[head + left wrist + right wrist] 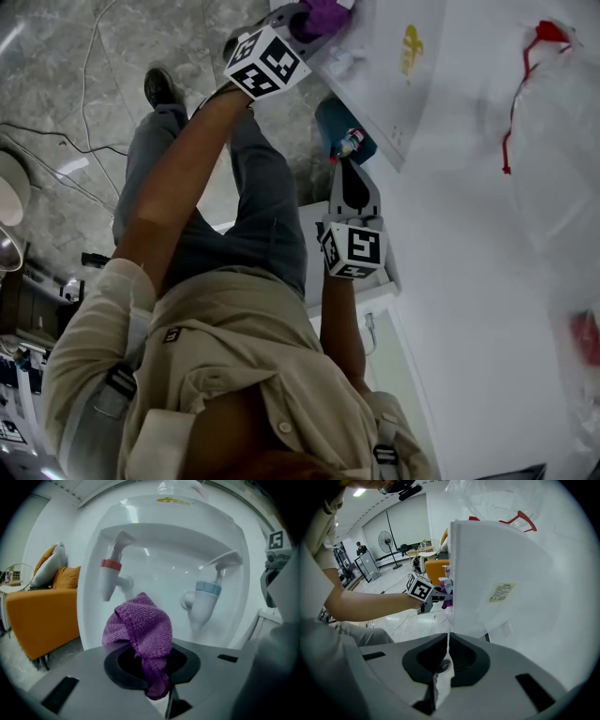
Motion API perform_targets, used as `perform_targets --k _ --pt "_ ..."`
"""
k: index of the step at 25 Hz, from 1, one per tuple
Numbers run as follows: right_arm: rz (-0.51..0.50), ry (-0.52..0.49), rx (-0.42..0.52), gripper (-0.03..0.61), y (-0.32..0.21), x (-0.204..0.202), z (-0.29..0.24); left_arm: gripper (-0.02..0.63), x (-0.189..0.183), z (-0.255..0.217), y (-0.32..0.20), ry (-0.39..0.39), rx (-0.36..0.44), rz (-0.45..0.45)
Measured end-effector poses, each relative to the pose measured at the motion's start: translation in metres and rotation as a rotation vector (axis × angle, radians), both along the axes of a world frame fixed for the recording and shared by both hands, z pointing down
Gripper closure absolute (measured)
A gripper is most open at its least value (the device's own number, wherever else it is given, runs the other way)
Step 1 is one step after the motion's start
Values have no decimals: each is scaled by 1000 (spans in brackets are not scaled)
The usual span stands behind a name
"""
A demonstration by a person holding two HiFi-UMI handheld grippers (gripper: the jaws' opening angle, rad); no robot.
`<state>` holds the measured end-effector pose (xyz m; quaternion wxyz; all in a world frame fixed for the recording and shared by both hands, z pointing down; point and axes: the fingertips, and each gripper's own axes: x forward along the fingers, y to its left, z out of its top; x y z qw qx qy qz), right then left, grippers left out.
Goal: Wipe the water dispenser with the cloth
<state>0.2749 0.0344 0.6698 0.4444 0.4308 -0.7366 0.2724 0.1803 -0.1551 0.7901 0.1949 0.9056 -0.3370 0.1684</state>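
Pinching the cloth (143, 625), the left tool (152, 667) holds it before the dispenser (173, 550), between red tap (110, 576) and blue tap (204, 599). Wiping seems in hand; next, press and sweep. The right tool (447, 660) is pressed together, empty.

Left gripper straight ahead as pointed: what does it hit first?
Likely the water dispenser's recessed wall between the red tap and blue tap, with the held purple cloth touching first; depth is unclear.
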Motion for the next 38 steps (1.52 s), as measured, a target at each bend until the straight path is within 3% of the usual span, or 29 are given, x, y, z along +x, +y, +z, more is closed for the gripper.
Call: perform_targets --k 4,9,14,20,25,33,38 --pt "12 1 -3 551 -1 5 1 534 16 -8 -8 -37 39 53" --pt "22 -6 -11 551 -4 6 4 535 40 -11 30 -26 34 138" --pt "20 -6 -22 551 -8 4 9 535 49 -11 41 -21 39 145" --pt "29 -5 -25 551 -11 4 6 535 2 9 -19 -108 52 56" --pt "44 -1 -29 551 -12 9 6 537 -36 3 -73 -121 74 -28" --pt "42 -9 -31 551 -16 8 8 541 -18 -2 -55 -100 55 -20" --pt "33 -8 -42 551 -16 1 12 545 -3 -6 -32 -43 47 -4"
